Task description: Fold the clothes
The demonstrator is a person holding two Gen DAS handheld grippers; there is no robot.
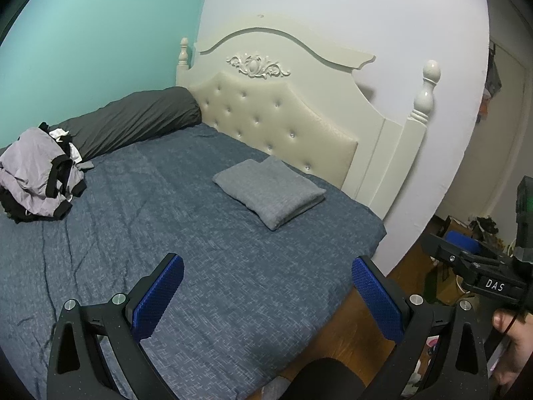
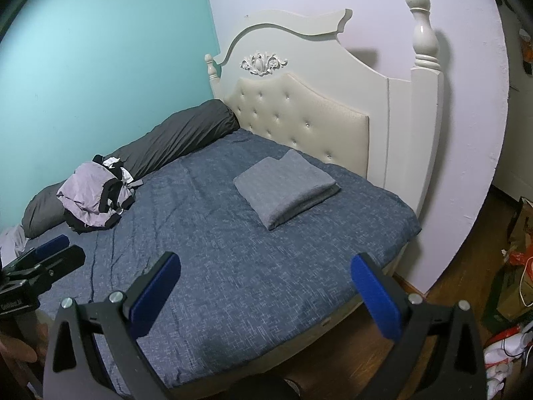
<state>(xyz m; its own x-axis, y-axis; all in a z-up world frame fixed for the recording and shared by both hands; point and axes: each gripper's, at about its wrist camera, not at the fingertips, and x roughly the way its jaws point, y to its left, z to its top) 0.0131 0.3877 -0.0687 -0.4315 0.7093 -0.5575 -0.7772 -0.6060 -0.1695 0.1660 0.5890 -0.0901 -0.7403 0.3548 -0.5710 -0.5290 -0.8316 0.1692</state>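
Note:
A crumpled pile of lilac and black clothes lies at the far left of the bed, against a dark grey bolster. A folded grey cloth rests near the headboard. My left gripper hangs open above the near edge of the blue bedspread, holding nothing. My right gripper is open too, empty, over the bed's near right corner. Both are well short of the clothes. In the left wrist view the right gripper's body shows at the right edge, held by a hand.
A cream tufted headboard with posts stands at the back. A dark grey bolster runs along the teal wall. Wooden floor to the right holds bags and clutter. A dark knee shows at the bottom.

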